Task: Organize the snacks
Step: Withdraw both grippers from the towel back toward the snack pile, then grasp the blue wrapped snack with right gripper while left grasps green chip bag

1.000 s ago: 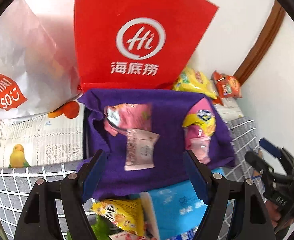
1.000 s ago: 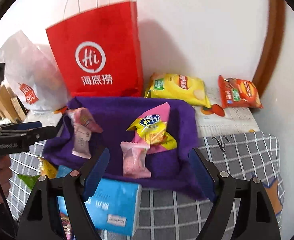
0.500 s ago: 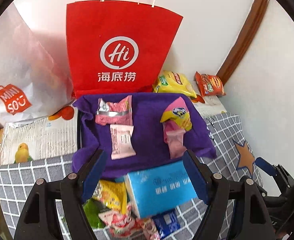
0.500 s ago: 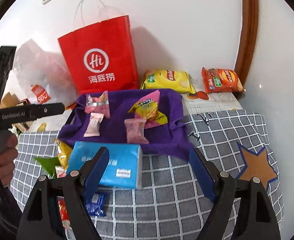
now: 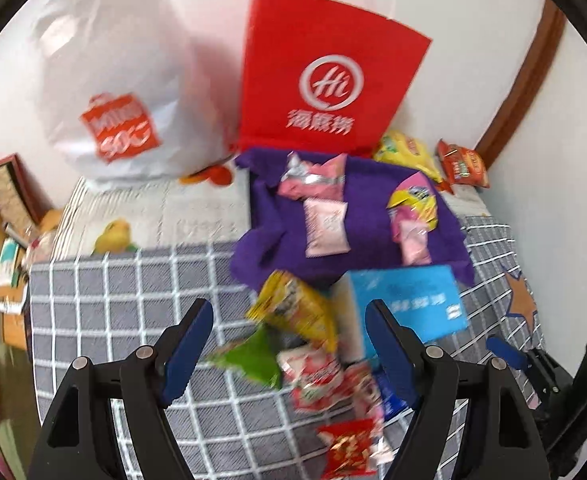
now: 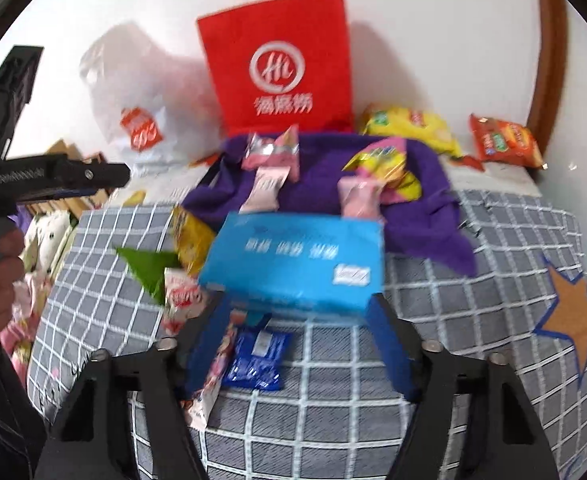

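On the tabletop with its grey cloth of white checks (image 6: 453,320), the snacks lie in two lots. A crumpled purple cloth (image 5: 365,200) at the back carries four packets: a pink foil-topped packet (image 5: 313,184), a pale pink flat sachet (image 5: 325,228) just below it, a yellow-and-pink pointed packet (image 5: 413,200), and a small pink wrapped sweet (image 5: 413,240) under that. In front of the cloth sits a bright blue soft tissue pack (image 6: 297,260), with loose snacks heaped beside it: a yellow crinkled packet (image 5: 297,308), a green pointed packet (image 5: 253,360), a red-and-white packet (image 5: 313,372), a small red packet (image 5: 349,448) and a dark blue sachet (image 6: 257,360).

The left tongs (image 5: 289,348) hang spread above this heap, gripping nothing. The right tongs (image 6: 297,336) are closing, the blue pack's near edge between their tips; blur hides whether they touch it.

Behind stand a red paper bag (image 5: 325,76) and a white plastic bag (image 5: 113,92).
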Motion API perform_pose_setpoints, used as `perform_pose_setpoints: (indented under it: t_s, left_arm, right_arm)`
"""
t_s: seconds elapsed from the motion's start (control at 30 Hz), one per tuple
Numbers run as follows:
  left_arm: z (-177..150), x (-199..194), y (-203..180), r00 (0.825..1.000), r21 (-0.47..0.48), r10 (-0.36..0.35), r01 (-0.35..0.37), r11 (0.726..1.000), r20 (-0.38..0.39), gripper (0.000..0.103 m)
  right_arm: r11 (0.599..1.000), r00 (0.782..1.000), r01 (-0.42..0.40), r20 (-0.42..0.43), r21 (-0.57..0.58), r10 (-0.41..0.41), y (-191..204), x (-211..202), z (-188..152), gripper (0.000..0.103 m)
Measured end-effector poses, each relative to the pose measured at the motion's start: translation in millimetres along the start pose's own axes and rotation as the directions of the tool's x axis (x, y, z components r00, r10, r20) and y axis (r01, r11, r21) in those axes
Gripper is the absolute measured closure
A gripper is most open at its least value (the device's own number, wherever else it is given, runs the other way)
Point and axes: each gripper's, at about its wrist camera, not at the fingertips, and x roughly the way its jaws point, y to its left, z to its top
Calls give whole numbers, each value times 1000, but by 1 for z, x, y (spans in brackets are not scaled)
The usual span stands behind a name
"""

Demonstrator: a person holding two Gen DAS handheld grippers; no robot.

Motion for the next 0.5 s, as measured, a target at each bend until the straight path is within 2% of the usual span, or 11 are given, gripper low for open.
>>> perform_pose_setpoints:
  t_s: [0.13,0.23,0.33,0.5]
  left_arm:
    - [-22,4,16,999,-17,30,-30,999,-16,26]
    - [-36,10,24,998,-42,44,-45,998,-33,26]
    - [-47,18,29,998,-48,44,-46,998,-54,26]
    - [-57,30,37,995,-70,55,-61,996,-80,26]
  right_arm:
    - [999,998,-39,-52,4,40,11,26,-20,47]
    - [999,996,-29,-82,-23,27,20,45,-32,52]
    - [999,995,-29,-101,-37,25,25,61,-38,52]
    - [999,988,-41,-147,9,42,19,83,-44,51]
